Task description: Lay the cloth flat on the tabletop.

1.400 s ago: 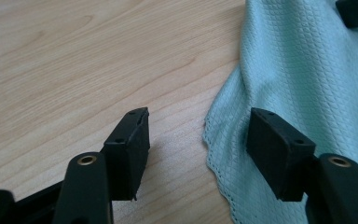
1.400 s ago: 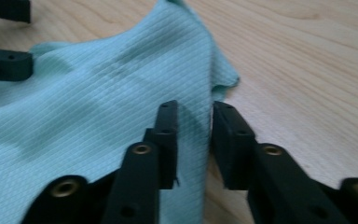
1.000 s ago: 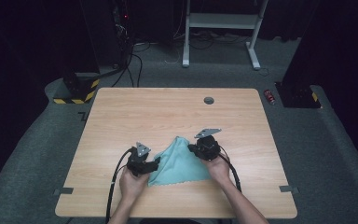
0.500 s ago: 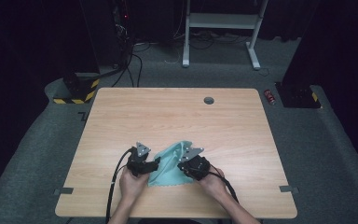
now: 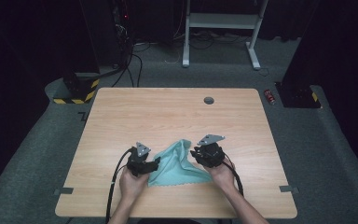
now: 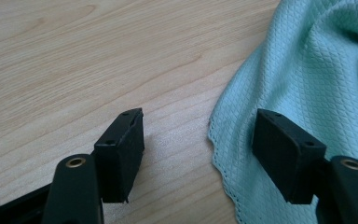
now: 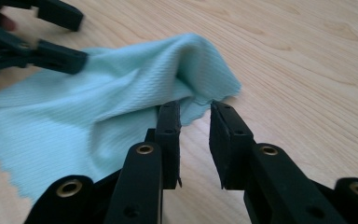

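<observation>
1. My left claw stands wide apart, low over the table, straddling the scalloped edge of the teal cloth: one jaw over bare wood, the other over the fabric. It holds nothing.
2. My right claw has its jaws a little apart, and the near corner of the cloth sits right at the tips. I cannot tell whether fabric is actually between the pads; it looks more beside them than in them, so I count it as not gripping.
3. The cloth lies rumpled on the table between the two claws, with a raised fold running toward the right claw and its flat hem toward the person's side. The left claw is at its left edge.
4. I judge this to be the step of taking hold at two points, ahead of spreading or folding. Next, each claw should close on a single layer of edge, low enough to catch fabric without scraping wood.
5. Beyond the cloth, the table is bare wood, with a small round grommet well away at the far edge. Nothing blocks me; the risk is pinching the raised fold instead of the corner.
</observation>
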### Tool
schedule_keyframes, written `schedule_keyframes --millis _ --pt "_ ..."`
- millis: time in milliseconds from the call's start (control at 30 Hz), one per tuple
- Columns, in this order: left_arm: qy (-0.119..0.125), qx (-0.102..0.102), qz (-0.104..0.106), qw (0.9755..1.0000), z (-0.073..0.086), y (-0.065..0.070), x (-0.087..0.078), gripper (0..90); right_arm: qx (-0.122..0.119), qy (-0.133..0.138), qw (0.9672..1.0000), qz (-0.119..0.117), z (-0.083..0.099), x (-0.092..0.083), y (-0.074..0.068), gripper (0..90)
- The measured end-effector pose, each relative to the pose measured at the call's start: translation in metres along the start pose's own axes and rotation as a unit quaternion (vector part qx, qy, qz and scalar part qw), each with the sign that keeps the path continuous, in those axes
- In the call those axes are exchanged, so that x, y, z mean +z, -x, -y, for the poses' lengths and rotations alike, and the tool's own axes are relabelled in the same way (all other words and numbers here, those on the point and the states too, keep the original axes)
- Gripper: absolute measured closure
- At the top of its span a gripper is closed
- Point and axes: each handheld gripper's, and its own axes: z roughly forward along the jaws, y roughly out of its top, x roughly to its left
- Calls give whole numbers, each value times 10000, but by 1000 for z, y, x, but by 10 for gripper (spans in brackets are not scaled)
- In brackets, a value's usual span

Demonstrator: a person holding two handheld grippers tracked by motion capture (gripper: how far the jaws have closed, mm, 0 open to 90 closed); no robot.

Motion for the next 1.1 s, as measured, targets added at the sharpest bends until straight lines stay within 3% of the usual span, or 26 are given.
schedule_keyframes --millis 100,267,400,467,567,633,867,967,1100 --pt "-1 1 -3 10000 0 0 0 341 -60 -94 9999 81 -6 13 -1 676" --pt "-4 0 -4 10000 0 0 0 340 -116 -91 9999 -67 -26 34 -13 635" --pt "-7 -6 -7 10000 0 0 0 336 -489 -208 9984 -204 -37 52 -36 608" --pt "-7 -6 -7 10000 0 0 0 336 -608 -438 9967 -307 -37 63 -45 588" --pt "-9 -4 -7 10000 0 0 0 336 -883 -582 9941 -245 -36 69 -53 581" --pt "-6 -5 -11 10000 0 0 0 336 -701 -499 9957 -351 -37 61 -48 587" --pt "-7 -4 -7 10000 0 0 0 336 -236 -35 9993 -274 -35 21 -21 704" --pt "-5 -5 -11 10000 0 0 0 336 -124 -119 9997 -174 -28 19 -13 703" --pt "-5 -7 -10 10000 0 0 0 337 -96 -268 9996 -59 -20 30 -14 628"
